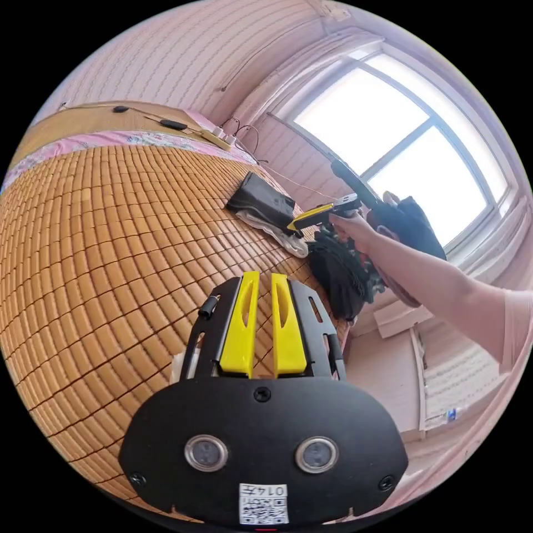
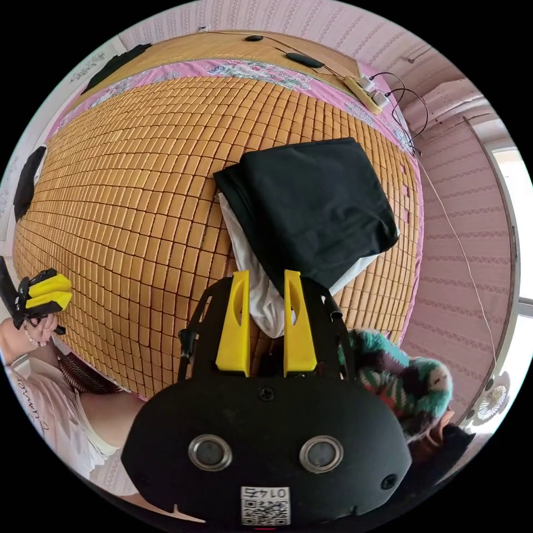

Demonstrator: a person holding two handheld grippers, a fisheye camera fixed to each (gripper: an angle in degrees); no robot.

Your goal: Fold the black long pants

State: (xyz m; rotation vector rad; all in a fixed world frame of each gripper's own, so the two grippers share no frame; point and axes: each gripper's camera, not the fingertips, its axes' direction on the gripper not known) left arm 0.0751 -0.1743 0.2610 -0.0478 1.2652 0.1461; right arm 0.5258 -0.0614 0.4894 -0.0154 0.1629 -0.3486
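Note:
The black long pants (image 2: 316, 211) lie folded into a thick rectangle on a white garment (image 2: 261, 300), near the bamboo mat's (image 2: 139, 194) edge. My right gripper (image 2: 266, 277) hovers open just in front of them, with the white cloth showing in the gap between its jaws. In the left gripper view the folded pants (image 1: 261, 197) rest farther off, and a hand holds the right gripper (image 1: 311, 217) beside them. My left gripper (image 1: 265, 280) hangs over bare mat, jaws close together and holding nothing. The left gripper (image 2: 47, 293) also appears at the right gripper view's left edge.
A heap of dark clothes (image 1: 338, 272) and a teal patterned garment (image 2: 400, 377) sit by the bed's edge. A power strip with cables (image 2: 369, 89) lies near the headboard. A bright window (image 1: 400, 139) is beyond the bed. The person's arm (image 1: 433, 277) reaches across.

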